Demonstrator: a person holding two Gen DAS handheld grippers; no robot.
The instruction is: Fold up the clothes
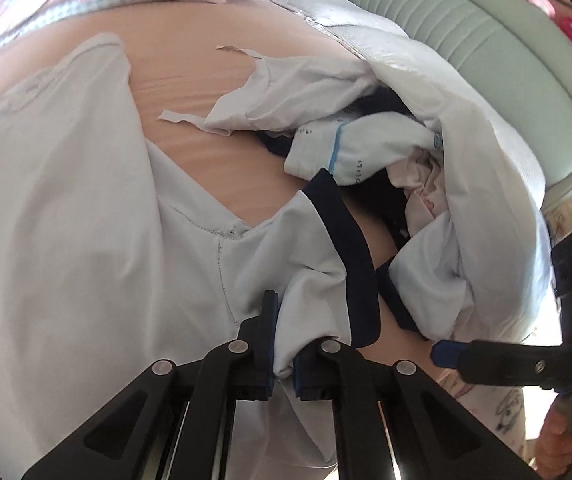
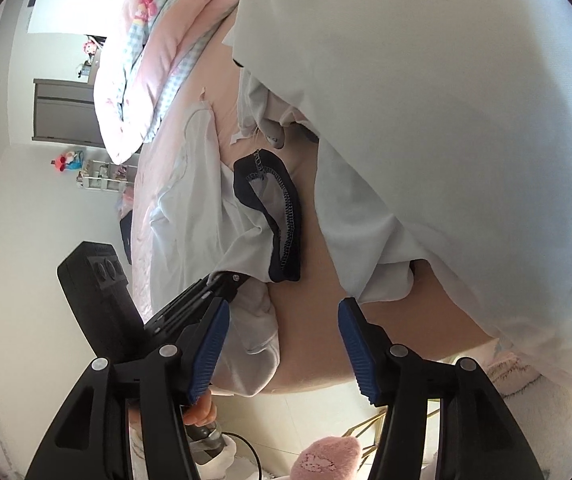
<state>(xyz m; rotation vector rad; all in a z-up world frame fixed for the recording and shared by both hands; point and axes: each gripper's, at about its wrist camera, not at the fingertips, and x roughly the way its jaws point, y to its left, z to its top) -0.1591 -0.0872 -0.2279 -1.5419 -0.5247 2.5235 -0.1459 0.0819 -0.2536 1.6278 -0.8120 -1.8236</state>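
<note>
A white shirt [image 1: 66, 220] with navy-trimmed sleeves lies spread on the pink bed sheet [image 1: 206, 80]. My left gripper [image 1: 284, 344] is shut on the shirt's sleeve just behind its navy cuff [image 1: 350, 248]. The right wrist view shows that same cuff [image 2: 286, 216] turned partly inside out, with the left gripper [image 2: 226, 280] below it. My right gripper [image 2: 284, 308] is open, its blue pads [image 2: 210, 344] wide apart and nothing between them. It hovers over the bed's edge near the held sleeve. One of its fingertips [image 1: 444, 354] shows at the right of the left wrist view.
A heap of white and dark clothes [image 1: 366, 144] sits to the right of the shirt. A pale green padded headboard [image 1: 486, 40] is behind it. A rolled pink quilt [image 2: 158, 60] lies at the far side. Tiled floor [image 2: 318, 404] and a pink slipper [image 2: 326, 460] are below.
</note>
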